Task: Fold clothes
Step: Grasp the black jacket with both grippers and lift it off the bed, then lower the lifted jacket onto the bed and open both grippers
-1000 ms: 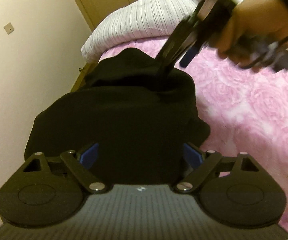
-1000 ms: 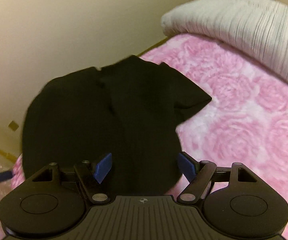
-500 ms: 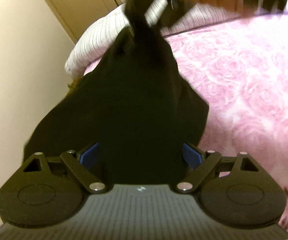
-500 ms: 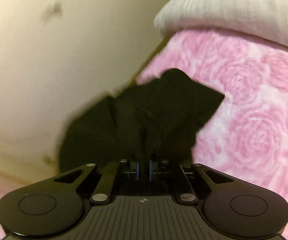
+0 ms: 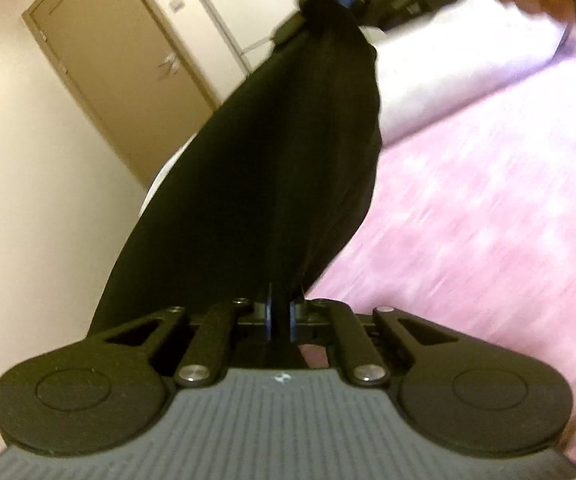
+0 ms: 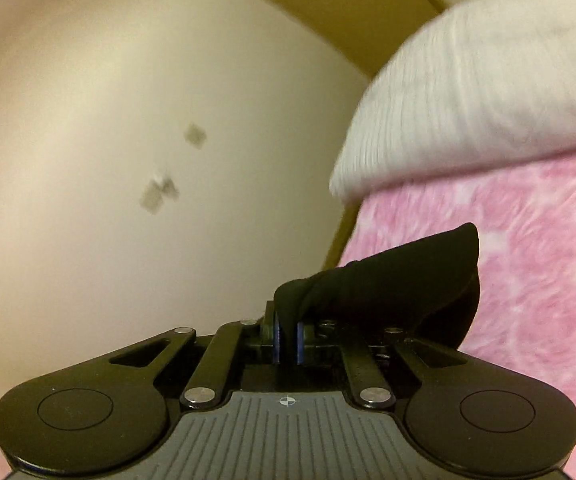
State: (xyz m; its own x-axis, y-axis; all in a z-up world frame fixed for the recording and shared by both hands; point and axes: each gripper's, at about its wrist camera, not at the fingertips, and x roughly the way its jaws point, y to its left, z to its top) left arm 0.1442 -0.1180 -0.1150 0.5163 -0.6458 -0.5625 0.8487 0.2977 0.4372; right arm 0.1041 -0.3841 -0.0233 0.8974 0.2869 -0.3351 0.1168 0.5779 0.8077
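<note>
Black garment (image 5: 271, 152) newly lifted off pink bedspread (image 5: 468, 220) — both grippers' fingers (image 6: 276, 338) now clamped on it.

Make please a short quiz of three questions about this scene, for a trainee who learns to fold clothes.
1. True or false: the left gripper is open.
2. What does the right gripper pinch?
3. The black garment hangs between: A) both grippers, B) one gripper and the pink blanket?

Key
1. False, it is shut on the cloth.
2. A bunched edge of the black garment.
3. A.
</note>
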